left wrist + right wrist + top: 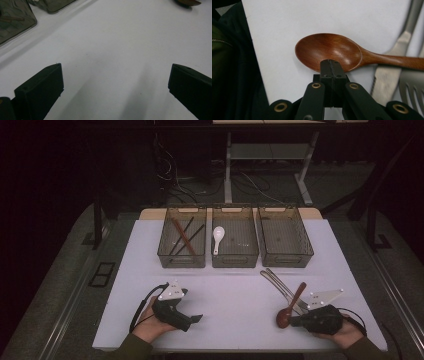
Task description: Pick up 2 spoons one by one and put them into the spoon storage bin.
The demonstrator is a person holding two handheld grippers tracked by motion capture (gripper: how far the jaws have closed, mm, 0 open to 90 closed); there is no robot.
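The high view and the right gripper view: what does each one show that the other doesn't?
High view alone: three bins, chopsticks in one, a white spoon in another, and the left gripper.

Right gripper view alone: its jaws pressed together at the bowl's rim, and the knife's serrated edge.

Both: the wooden spoon, lying across a fork, on the white table.

Readable text: none.
Labels or brands: none legible on any surface.
Numbers: none.
Signs: none.
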